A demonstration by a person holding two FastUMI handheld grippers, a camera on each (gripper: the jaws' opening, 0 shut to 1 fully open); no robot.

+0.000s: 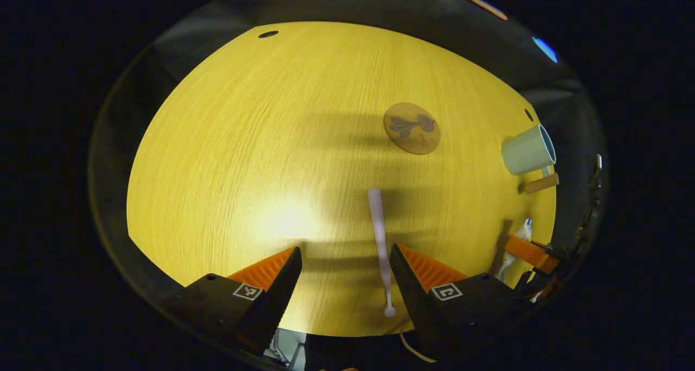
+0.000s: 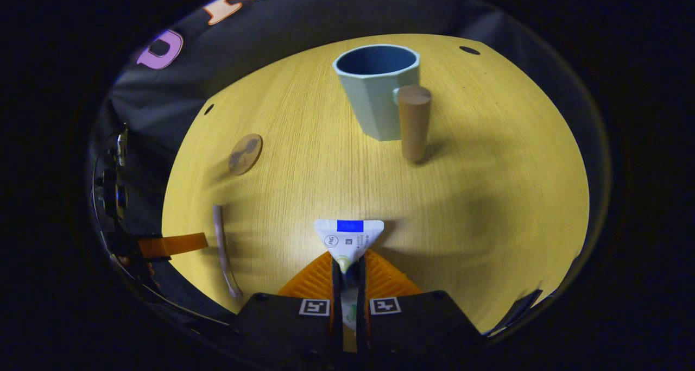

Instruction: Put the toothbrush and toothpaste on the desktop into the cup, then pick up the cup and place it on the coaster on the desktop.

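Toothpaste (image 2: 349, 235) pinched in right tongs (image 2: 347, 268), low over bench (image 2: 488, 208). Toothbrush (image 1: 380, 240) flat on bench, between spread left tongs (image 1: 345, 265). Cup (image 2: 380, 88) upright ahead, coaster (image 2: 245, 153) apart. Best: lift high, tip tube in, miss handle (image 2: 414, 122).

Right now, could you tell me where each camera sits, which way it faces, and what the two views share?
Left gripper view: rides on the left gripper, above the table, looking down past open fingers beside the toothbrush; the right gripper shows at its edge.
Right gripper view: rides on the right gripper, low, facing the cup; its fingers pinch the toothpaste, and the left gripper's finger shows.
Shared: table, toothbrush, coaster, cup, toothpaste.
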